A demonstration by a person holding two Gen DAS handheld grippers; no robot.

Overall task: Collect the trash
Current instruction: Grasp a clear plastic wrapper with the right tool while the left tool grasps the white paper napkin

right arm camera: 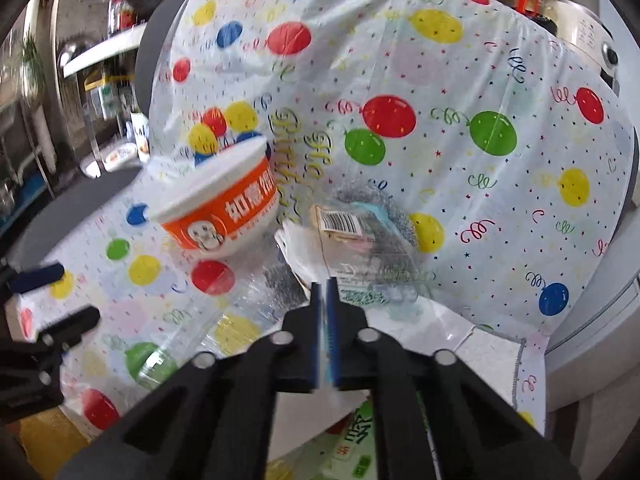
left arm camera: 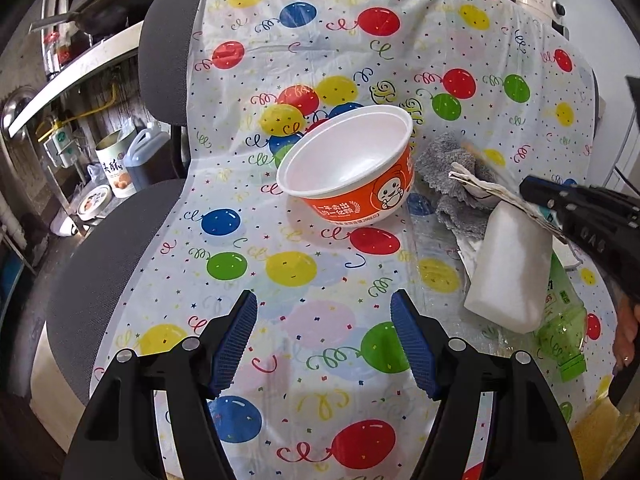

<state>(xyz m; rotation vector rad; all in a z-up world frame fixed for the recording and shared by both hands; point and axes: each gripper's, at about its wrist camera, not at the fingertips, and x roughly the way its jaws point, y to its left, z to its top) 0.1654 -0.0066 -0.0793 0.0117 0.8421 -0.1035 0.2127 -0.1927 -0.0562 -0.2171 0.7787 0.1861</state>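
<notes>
Two claws over a balloon-print sheet, left claw released, orange bowl ahead of it, right claw clenched on a wrapper.

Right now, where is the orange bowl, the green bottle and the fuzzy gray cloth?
orange bowl (left arm camera: 352, 200): left wrist view, on its orange outer wall.
green bottle (left arm camera: 564, 328): left wrist view, on its clear green body near the neck.
gray cloth (left arm camera: 444, 156): left wrist view, on its fuzzy upper fold.
</notes>
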